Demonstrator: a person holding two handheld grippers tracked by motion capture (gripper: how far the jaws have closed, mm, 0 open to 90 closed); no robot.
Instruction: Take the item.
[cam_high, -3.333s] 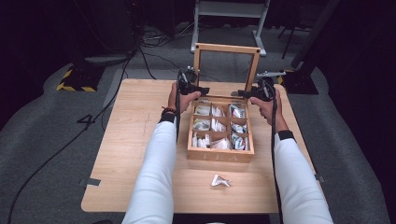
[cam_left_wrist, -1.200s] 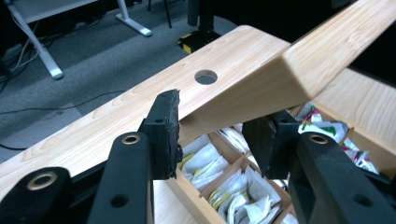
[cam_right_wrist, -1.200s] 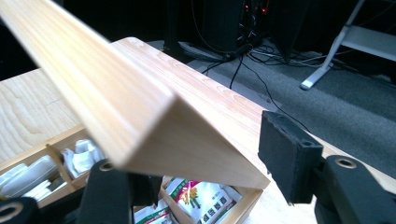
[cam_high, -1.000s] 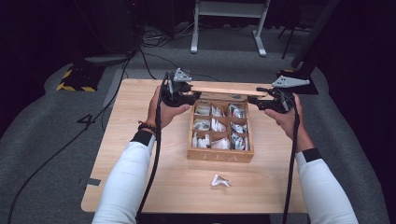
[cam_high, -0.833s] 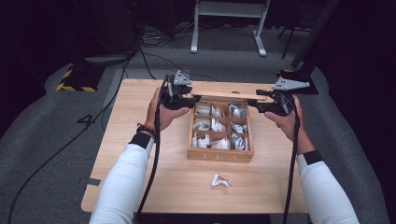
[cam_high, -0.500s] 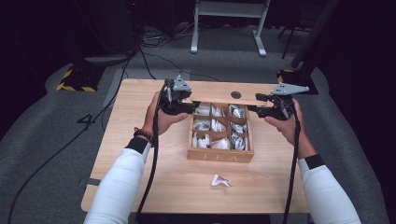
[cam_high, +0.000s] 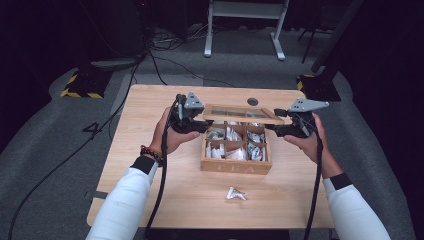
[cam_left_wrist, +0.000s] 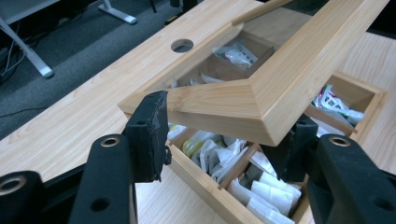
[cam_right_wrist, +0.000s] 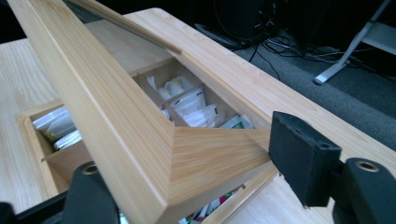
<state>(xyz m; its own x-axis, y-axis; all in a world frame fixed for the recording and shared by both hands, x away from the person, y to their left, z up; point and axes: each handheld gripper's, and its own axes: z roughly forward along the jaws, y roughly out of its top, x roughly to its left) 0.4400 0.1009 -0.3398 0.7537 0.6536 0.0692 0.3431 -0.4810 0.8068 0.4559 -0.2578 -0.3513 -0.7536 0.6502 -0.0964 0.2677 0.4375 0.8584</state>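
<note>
Lid (cam_high: 242, 114) of wooden tea box (cam_high: 235, 166) half raised, slanting over the open compartments, hinged along the far edge, near edge carried clear of the box walls. Box standing near the middle of the pale table (cam_high: 150, 110), front wall lettered, compartments packed with paper sachets (cam_high: 227, 150). Left gripper (cam_high: 204, 122) at the lid's near left corner, held in the left hand (cam_high: 172, 137). Jaws just been opening, now moderately apart, with the mitred corner of the frame between them. In the left gripper view, one pad (cam_left_wrist: 150, 135) right at the corner's tip, the other jaw tucked under the frame's underside; impossible to tell whether either is pressing. Right gripper (cam_high: 272, 129) at the opposite near corner, held in the right hand (cam_high: 310, 142). Jaws likewise just been opening, fairly wide, with the lid's corner between them. In the right gripper view, one pad (cam_right_wrist: 301, 158) just at the corner's point, the other jaw below the frame; pressure again not clear. Loose sachet (cam_high: 236, 193) lying on the table in front of the box, well apart from both grippers. Round hole (cam_high: 252, 101) in the tabletop just behind the box.
</note>
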